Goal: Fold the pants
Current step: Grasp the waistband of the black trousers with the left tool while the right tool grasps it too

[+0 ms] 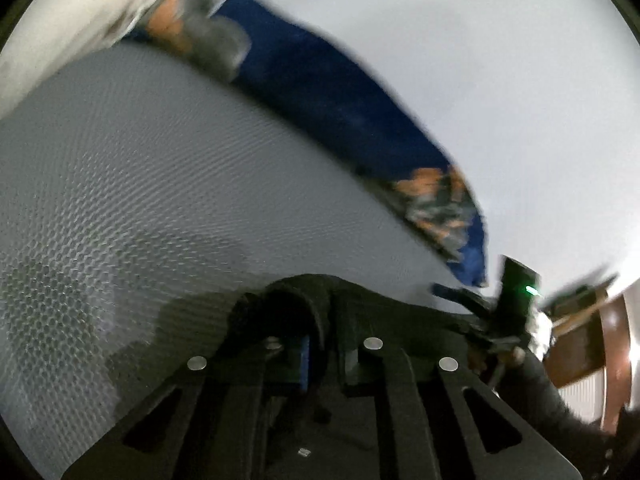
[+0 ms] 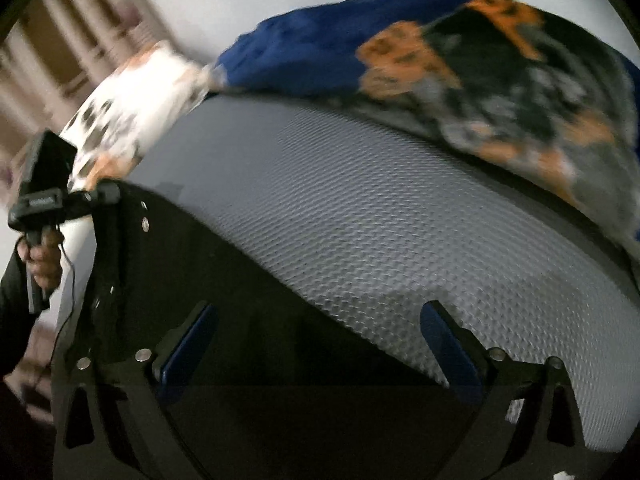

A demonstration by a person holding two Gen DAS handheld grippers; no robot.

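The black pants [image 1: 320, 296] lie on a grey textured mattress [image 1: 140, 180]. In the left wrist view my left gripper [image 1: 320, 344] is shut on a bunched fold of the black fabric. In the right wrist view the pants [image 2: 224, 288] spread as a dark sheet from the lower left, and my right gripper [image 2: 320, 332] is open just above them, blue-padded fingers [image 2: 448, 344] wide apart, holding nothing. The left gripper [image 2: 108, 196] shows at the far left there, held by a hand.
A blue blanket with orange and grey print [image 2: 460, 72] lies along the far edge of the mattress [image 2: 360, 200]. A white patterned pillow [image 2: 132, 108] sits at the back left. A white wall is behind; wooden furniture [image 1: 584, 344] stands at the right.
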